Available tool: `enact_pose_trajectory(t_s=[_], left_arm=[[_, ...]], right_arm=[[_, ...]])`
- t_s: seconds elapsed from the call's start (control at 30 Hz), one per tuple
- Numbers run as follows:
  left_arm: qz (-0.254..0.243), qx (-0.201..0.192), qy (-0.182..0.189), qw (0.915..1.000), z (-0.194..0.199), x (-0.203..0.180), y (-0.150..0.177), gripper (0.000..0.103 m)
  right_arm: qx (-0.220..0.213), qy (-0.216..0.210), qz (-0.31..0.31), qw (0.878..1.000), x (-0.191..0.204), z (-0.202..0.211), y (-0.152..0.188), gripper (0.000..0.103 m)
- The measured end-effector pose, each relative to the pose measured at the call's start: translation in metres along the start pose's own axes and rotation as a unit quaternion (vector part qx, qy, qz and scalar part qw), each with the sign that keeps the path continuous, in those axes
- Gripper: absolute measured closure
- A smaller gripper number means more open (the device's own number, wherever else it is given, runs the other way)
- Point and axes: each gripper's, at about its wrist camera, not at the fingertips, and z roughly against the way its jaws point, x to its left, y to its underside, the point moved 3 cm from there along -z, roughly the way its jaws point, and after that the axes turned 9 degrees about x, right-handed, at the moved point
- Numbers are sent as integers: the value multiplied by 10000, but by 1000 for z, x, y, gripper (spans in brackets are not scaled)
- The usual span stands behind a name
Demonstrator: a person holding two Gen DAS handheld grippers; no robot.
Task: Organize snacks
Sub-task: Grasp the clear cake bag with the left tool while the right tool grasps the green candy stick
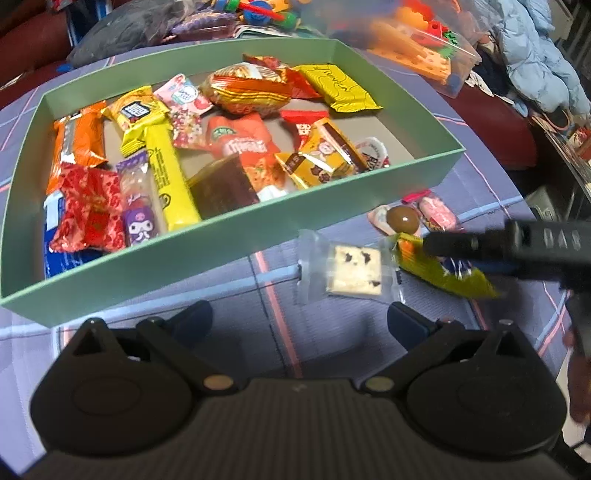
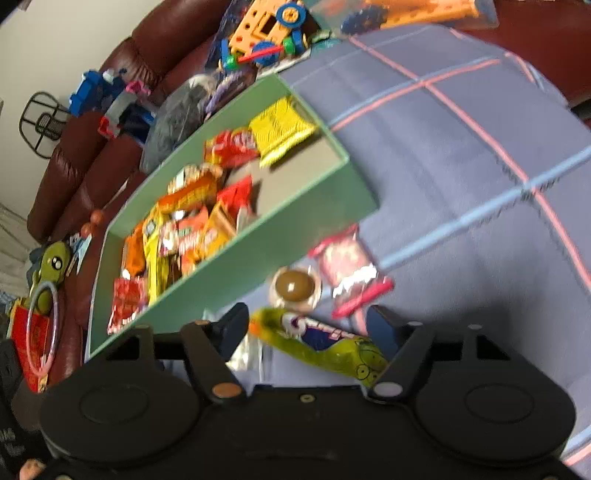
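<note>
A green box (image 1: 229,251) holds several snack packets and also shows in the right wrist view (image 2: 236,266). On the cloth in front of it lie a clear-wrapped white cookie (image 1: 352,271), a green-yellow packet (image 1: 443,273), a brown ball candy (image 1: 402,219) and a pink packet (image 1: 436,214). My left gripper (image 1: 299,325) is open and empty, just short of the cookie. My right gripper (image 2: 306,328) is open with its fingers on either side of the green-yellow packet (image 2: 325,343); the ball candy (image 2: 295,286) and pink packet (image 2: 347,266) lie just beyond.
The table has a purple plaid cloth (image 2: 461,155). Toy building pieces (image 2: 269,33) and a bagged orange toy (image 1: 417,48) lie past the box. A maroon sofa (image 2: 110,147) stands behind. A light blue jacket (image 1: 535,55) lies at the far right.
</note>
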Motion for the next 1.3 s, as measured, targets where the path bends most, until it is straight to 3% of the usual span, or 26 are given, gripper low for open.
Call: enact_pose_trajectory(t_s=[0.17,0.27,0.33,0.4,0.53,0.6,0.9,0.93,0.97,1.0,1.03,1.07,1.17,1.3], left_arm=[[23,20,7,10000,-5,1,1,0],[33,35,14,10000,-7,2,2,0],[48,30,10,10000,-7,4,3,0],[80,27,3,10000,-6,6,3,0],[128,18,-7,9999,-6,9,2,0],[104,16,-30,9999,-7,8,0,0],[-157,-200,11,9997,-18,-21,-20,0],[-191,-217,24,9996,-20,-25,-22,6],[-233,-228,52,9995,-22,-29,-22,20],[-333,-276,1,9991,-24,-33,-22,22],[-506,-388,-134,9979,-23,-39,-21,50],[-798,-419,-182,9958,-23,-46,-19,58],[-1015,-360,15,9942,-20,-54,-13,62],[-1076,-358,-56,9935,-19,-56,-6,60]], right_arm=[[234,-54,347,9991,13,1,20,35],[123,224,646,9976,22,3,19,35],[107,230,739,9969,28,2,15,40],[115,271,903,9955,36,-2,12,62],[183,494,1129,9922,39,-15,12,68],[97,605,1247,9903,41,-15,15,76],[-117,771,977,9922,16,4,26,77],[-128,740,910,9930,10,7,28,77],[-144,720,856,9936,6,10,30,77],[-159,722,814,9939,2,13,32,77],[-171,715,787,9942,1,13,33,77],[-183,697,760,9945,0,14,35,77],[-235,629,692,9953,-4,14,36,77],[-291,626,675,9953,-2,12,36,76]])
